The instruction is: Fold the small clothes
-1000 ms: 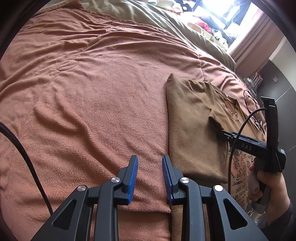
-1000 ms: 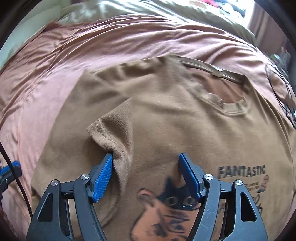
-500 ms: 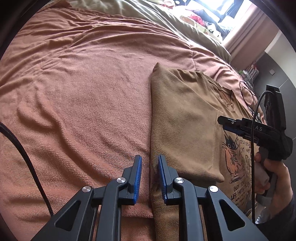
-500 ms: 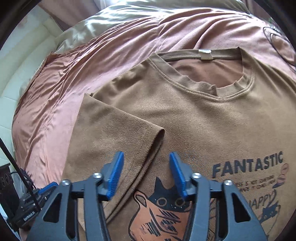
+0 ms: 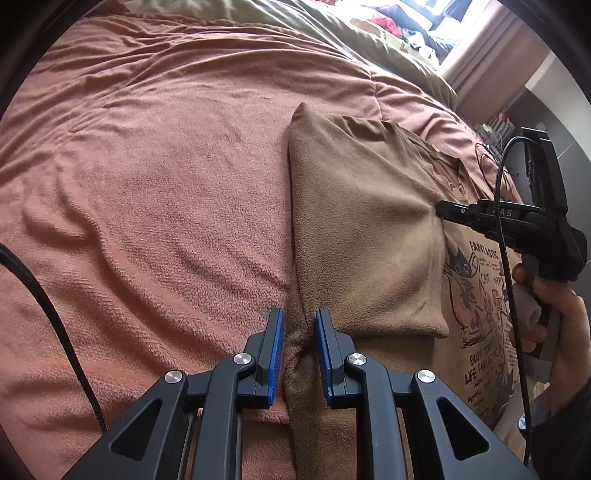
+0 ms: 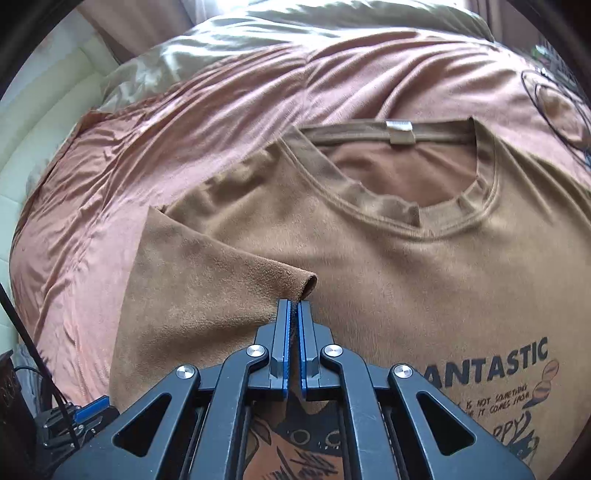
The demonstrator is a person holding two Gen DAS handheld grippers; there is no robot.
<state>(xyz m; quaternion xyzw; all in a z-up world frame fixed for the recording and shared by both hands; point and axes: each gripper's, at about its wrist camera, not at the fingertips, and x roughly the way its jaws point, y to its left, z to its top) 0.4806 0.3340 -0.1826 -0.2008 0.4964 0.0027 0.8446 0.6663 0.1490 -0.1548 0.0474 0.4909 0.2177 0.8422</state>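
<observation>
Where the salmon-pink textured bedspread (image 5: 155, 206) covers the bed, a tan-brown short-sleeved T-shirt (image 6: 388, 266) lies front-up on it, printed with a cartoon cat and the word "FANTASTIC" in dark letters. One side panel of the T-shirt, sleeve included, is folded inward over the chest, so that its folded edge runs straight along the bedspread. The round ribbed collar with a small pale label lies at the end of the T-shirt nearest the olive-green quilt (image 5: 332, 33), which sits beyond the bedspread.

Left claw (image 5: 298, 321): blue-padded, its jaws having just been narrowing, now pressed on a bunched ridge of the T-shirt's folded side edge, toward the hem end.

Right claw (image 6: 294, 304): blue-padded, its jaws having just been closing, now nearly together and pinching the rolled hem of the folded sleeve, just above the cat print. In the left wrist view its black body (image 5: 509, 225) reaches across the T-shirt from the printed side, held by a hand (image 5: 554, 317) at the handle.

A black cable (image 5: 48, 306) crosses the bedspread well apart from the T-shirt.
</observation>
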